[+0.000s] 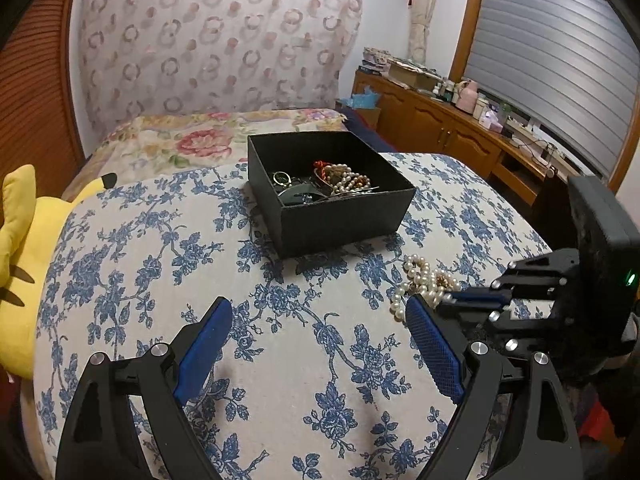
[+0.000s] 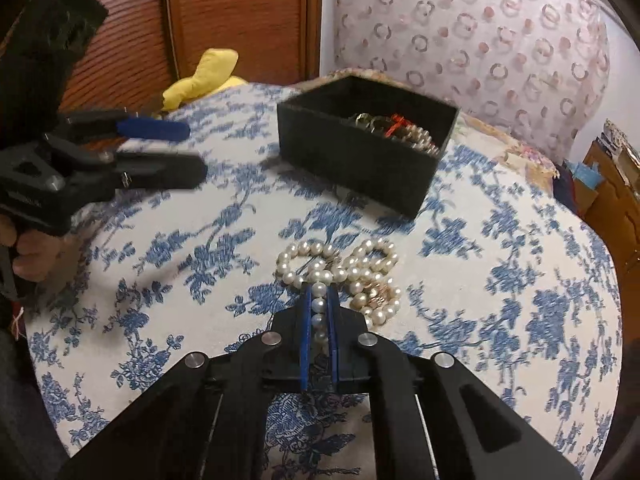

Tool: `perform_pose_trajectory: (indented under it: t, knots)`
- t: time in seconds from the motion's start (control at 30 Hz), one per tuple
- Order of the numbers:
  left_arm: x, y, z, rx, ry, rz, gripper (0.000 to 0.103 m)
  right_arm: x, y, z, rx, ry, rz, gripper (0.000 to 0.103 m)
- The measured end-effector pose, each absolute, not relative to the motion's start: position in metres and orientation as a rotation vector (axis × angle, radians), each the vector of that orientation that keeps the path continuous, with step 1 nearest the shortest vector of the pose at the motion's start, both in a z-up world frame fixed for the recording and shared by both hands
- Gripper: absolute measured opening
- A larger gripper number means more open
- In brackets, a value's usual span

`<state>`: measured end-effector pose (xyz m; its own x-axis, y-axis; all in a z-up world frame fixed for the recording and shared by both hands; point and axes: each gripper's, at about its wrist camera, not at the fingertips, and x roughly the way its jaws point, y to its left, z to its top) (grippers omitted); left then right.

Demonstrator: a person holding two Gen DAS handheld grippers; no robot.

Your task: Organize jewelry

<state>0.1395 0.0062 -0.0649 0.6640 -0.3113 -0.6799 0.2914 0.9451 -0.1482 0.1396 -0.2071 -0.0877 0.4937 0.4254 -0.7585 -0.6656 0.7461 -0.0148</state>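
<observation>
Right gripper (image 2: pixel 319 300): jaws clenched on a run of the pearls (image 2: pixel 340 272), several beads pinched between the blue pads (image 2: pixel 306 332). Rest of strand lies heaped on the cloth (image 2: pixel 500 280), near the box (image 2: pixel 360 160), not in it. Left gripper (image 1: pixel 320 336): jaws released, holding nothing, hovering beside the heap.

Judgement: strand is limp, light, beads slick; will dangle and swing on lifting. Grip mid-strand, across beads, not at the clasp.
</observation>
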Motion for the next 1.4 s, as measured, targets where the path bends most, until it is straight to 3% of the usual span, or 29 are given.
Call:
perform_pose_trajectory:
  t: [0.57, 1.03, 1.1, 1.4]
  knots:
    - [0.139, -0.014, -0.066, -0.016, 0.787, -0.375, 0.085, 0.142, -0.248, 0.008, -0.238, 0.585, 0.634, 0.008]
    - [0.148, -0.073, -0.075, 0.046, 0.83, -0.487, 0.085, 0.154, -0.297, -0.016, -0.184, 0.641, 0.515, 0.008]
    - [0.15, -0.087, -0.078, 0.065, 0.842, -0.507, 0.082, 0.156, -0.304, -0.019, -0.176, 0.647, 0.498, 0.008]
    - [0.155, -0.127, -0.091, 0.149, 0.887, -0.562, 0.054, 0.159, -0.326, -0.025, -0.142, 0.653, 0.465, 0.008]
